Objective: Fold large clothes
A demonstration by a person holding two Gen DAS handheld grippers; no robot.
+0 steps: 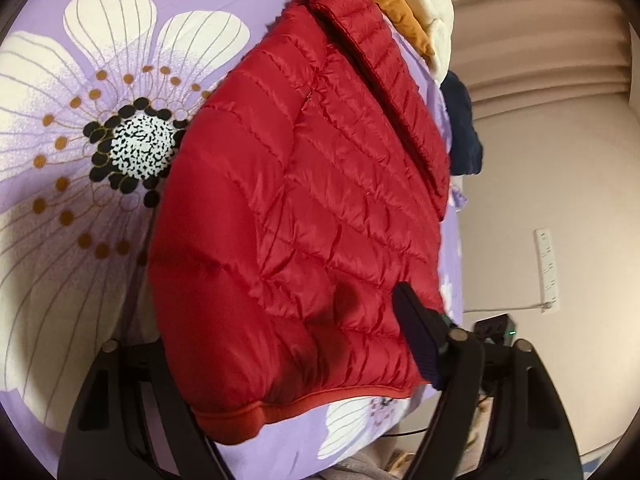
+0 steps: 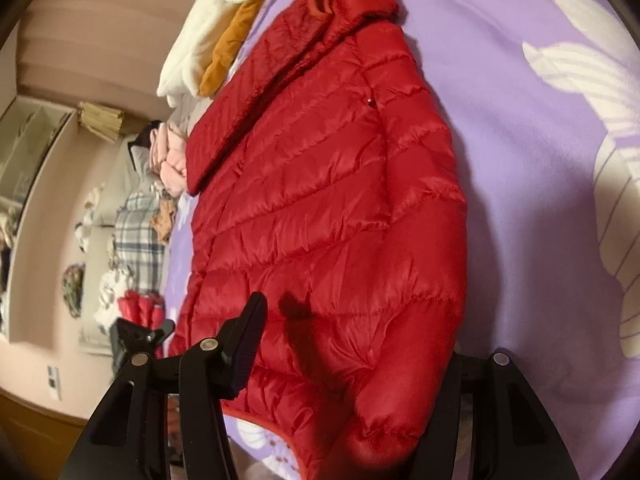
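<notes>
A red jacket (image 1: 304,216) lies flat on a purple sheet (image 1: 240,12) with big white flowers. The jacket is quilted and shiny, its collar (image 1: 372,40) is at the far end and its hem (image 1: 256,412) is at the near end, close to both grippers. One sleeve (image 2: 424,240) lies folded along the side of the body.

The left gripper (image 1: 280,360) is at the hem end. The padded bottom part of the jacket bulges up between its two fingers. One finger (image 1: 416,340) lies on the fabric near the side edge; the other finger is hidden under the puffy cloth. The jaws stand partly spread around the jacket, but I cannot tell if the pads really press on it.

The right gripper (image 2: 352,360) is at the same end, on the other side. One finger (image 2: 246,340) rests against the red fabric; the other is covered by the thick sleeve. The cloth fills the gap between the jaws, and here too I cannot tell if it is pinched.

Beyond the collar a cream garment (image 1: 424,4) and an orange one (image 1: 396,8) lie in a heap. A dark blue cloth (image 1: 464,128) hangs at the edge of the bed. In the right wrist view, more clothes (image 2: 140,216) are piled by the pink wall (image 2: 60,40).
</notes>
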